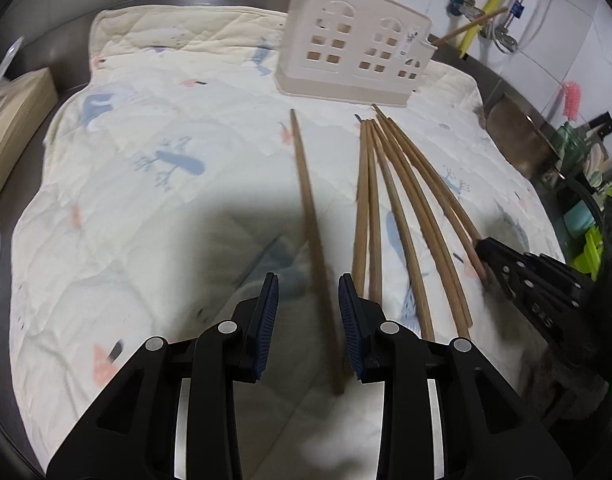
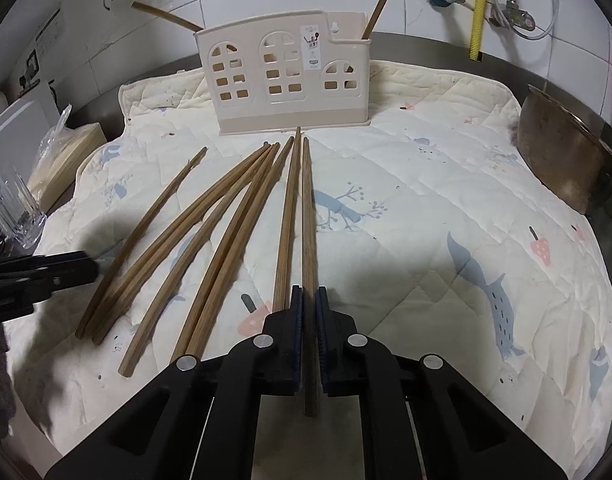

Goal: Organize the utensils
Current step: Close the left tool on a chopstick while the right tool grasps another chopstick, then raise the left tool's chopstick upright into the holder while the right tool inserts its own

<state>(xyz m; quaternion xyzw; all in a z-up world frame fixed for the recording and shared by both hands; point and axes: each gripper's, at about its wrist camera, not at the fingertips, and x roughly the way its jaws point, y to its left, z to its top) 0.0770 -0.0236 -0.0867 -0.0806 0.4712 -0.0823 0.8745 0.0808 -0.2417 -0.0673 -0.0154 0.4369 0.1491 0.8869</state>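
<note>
Long brown wooden chopsticks [image 2: 242,216] fanned out, tips toward holder [image 2: 284,76].

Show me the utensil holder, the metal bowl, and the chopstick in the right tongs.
utensil holder [image 2: 282,76], right wrist view, front wall
metal bowl [image 2: 562,156], right wrist view, outer side
chopstick [image 2: 308,216], right wrist view, mid shaft

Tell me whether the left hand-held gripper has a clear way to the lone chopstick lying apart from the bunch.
Probably yes: the left hand-held gripper is open with that chopstick already running between its pads, nothing covering it.
</note>
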